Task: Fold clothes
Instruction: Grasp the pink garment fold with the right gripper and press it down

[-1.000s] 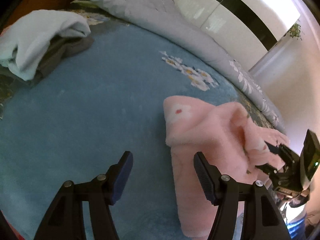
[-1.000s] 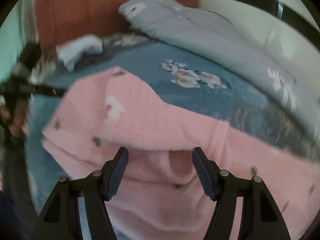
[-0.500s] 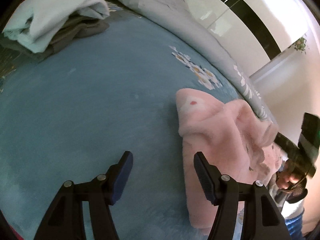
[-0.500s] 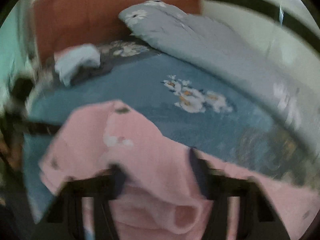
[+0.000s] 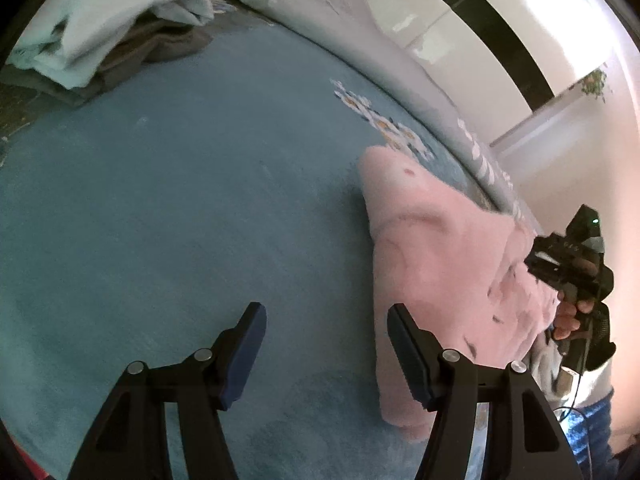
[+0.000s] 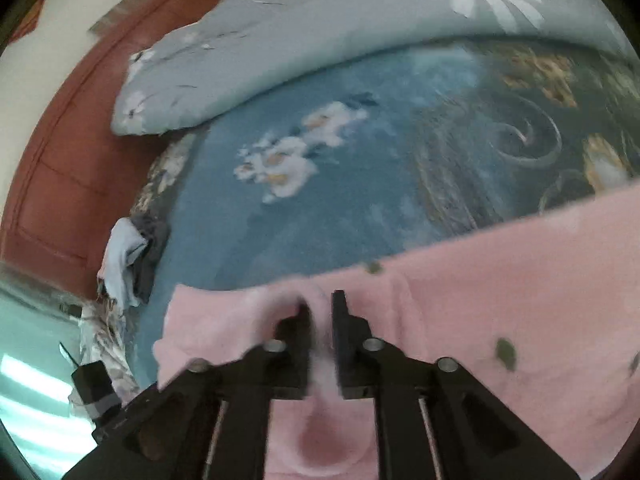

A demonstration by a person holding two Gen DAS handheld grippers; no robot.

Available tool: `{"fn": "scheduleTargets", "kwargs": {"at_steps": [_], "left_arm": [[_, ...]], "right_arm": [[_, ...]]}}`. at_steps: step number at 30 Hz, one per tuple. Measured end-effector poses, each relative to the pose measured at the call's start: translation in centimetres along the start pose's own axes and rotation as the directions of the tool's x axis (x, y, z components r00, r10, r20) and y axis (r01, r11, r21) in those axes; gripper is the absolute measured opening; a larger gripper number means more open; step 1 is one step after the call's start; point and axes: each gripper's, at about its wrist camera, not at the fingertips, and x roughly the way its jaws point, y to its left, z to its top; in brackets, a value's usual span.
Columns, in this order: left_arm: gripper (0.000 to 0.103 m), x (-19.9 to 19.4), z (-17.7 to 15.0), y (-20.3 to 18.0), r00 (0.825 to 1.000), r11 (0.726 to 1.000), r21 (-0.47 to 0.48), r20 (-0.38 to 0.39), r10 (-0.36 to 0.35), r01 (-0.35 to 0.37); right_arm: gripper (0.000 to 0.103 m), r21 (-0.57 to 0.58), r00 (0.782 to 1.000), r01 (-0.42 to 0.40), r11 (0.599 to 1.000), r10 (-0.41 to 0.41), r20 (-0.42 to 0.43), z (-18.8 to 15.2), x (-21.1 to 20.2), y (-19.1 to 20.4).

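On the blue bedspread [image 5: 168,208] the pink fleece garment [image 5: 448,264] lies bunched toward my right side, near the grey flowered quilt [image 5: 320,12]. My left gripper [image 5: 324,320] hangs wide open over bare bedspread with nothing between its fingers, its right finger just at the garment's edge. My right gripper [image 6: 320,312] is now pinched onto a fold of the pink garment [image 6: 480,312]; a second ago its jaws stood wide apart above the cloth. I can read no label or writing anywhere; the picture is blurred. A pale blue cloth [image 5: 100,20] sits on darker clothes [image 5: 160,46] far up the bed, as before.
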Motion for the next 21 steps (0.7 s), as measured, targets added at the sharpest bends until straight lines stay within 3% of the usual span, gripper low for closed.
{"fn": "scheduleTargets", "kwargs": {"at_steps": [1, 2, 4, 5, 8, 11, 14, 16, 18, 19, 21], "left_arm": [[0.067, 0.1, -0.1, -0.3, 1.000, 1.000, 0.009, -0.005, 0.003, -0.002], [0.067, 0.3, -0.1, -0.5, 1.000, 1.000, 0.017, -0.008, 0.005, -0.005], [0.067, 0.6, -0.2, -0.9, 1.000, 1.000, 0.026, -0.009, 0.010, -0.010], [0.067, 0.7, -0.2, -1.0, 1.000, 1.000, 0.027, -0.010, 0.006, -0.005], [0.067, 1.0, -0.3, -1.3, 1.000, 1.000, 0.023, -0.013, 0.004, -0.004], [0.067, 0.7, -0.5, -1.4, 1.000, 1.000, 0.019, -0.016, 0.004, -0.004], [0.067, 0.3, -0.8, -1.3, 1.000, 1.000, 0.019, -0.019, 0.005, -0.004], [0.067, 0.2, -0.9, -1.2, 1.000, 1.000, 0.016, -0.022, 0.004, -0.003], [0.067, 0.2, -1.0, -1.2, 1.000, 1.000, 0.010, -0.023, 0.002, -0.002], [0.067, 0.1, -1.1, -1.2, 1.000, 1.000, 0.008, -0.024, 0.001, -0.001], [0.067, 0.0, -1.2, -1.4, 1.000, 1.000, 0.011, -0.024, -0.003, 0.003]], "right_arm": [[0.040, -0.016, 1.000, 0.014, 1.000, -0.014, 0.023, -0.4, -0.6, 0.0], [0.045, -0.031, 0.999, 0.029, 0.999, -0.028, 0.046, -0.7, -1.2, 0.0], [0.045, -0.081, 0.994, 0.069, 0.994, -0.061, 0.092, -1.9, -3.0, 0.9], [0.045, -0.112, 0.995, 0.044, 0.993, -0.033, 0.092, -2.6, -3.6, 1.4], [0.046, -0.204, 0.996, -0.070, 0.976, 0.080, 0.040, -4.8, -3.9, 3.2], [0.046, -0.259, 0.999, -0.048, 0.965, 0.041, -0.034, -6.1, -1.4, 4.3], [0.046, -0.238, 0.995, -0.022, 0.971, -0.001, -0.095, -6.4, 1.1, 4.1], [0.046, -0.215, 0.995, -0.034, 0.976, 0.013, -0.097, -6.7, 1.5, 3.9], [0.038, -0.195, 0.994, -0.089, 0.977, 0.075, -0.079, -6.9, 0.8, 3.8], [0.011, -0.186, 0.992, -0.118, 0.975, 0.107, -0.068, -6.9, 0.4, 3.8], [0.005, -0.190, 0.989, -0.145, 0.971, 0.143, -0.025, -7.6, -1.5, 3.6]]}}
